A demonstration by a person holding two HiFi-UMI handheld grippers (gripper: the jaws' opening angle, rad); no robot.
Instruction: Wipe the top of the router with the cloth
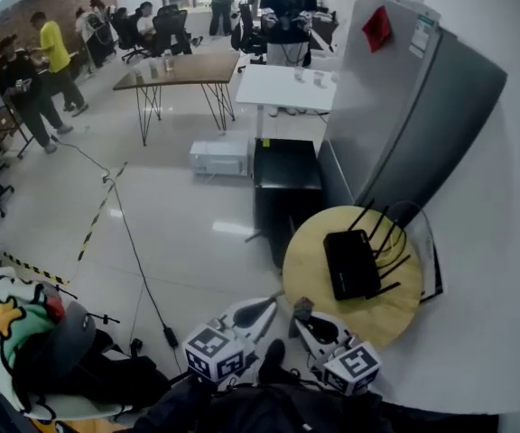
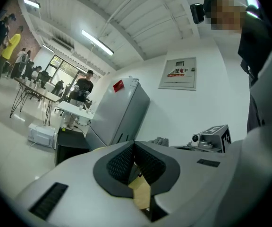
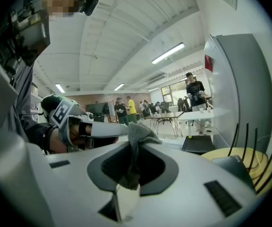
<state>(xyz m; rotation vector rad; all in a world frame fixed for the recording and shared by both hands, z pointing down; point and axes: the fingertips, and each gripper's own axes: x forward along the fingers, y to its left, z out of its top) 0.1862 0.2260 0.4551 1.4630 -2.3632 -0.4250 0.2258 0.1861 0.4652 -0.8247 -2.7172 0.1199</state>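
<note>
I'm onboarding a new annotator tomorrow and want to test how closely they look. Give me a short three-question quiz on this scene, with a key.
1. Multiple choice: what holds the grey cloth? A) the left gripper B) the right gripper C) nothing, it lies loose
2. True or false: the cloth is pressed on the top of the router.
3. Fill in: the router lies on a round, yellowish ____.

Key
1. B. The right gripper is shut on the cloth, and the left gripper is shut and empty.
2. False. The cloth is near the edge of the table, apart from the router.
3. table
</note>
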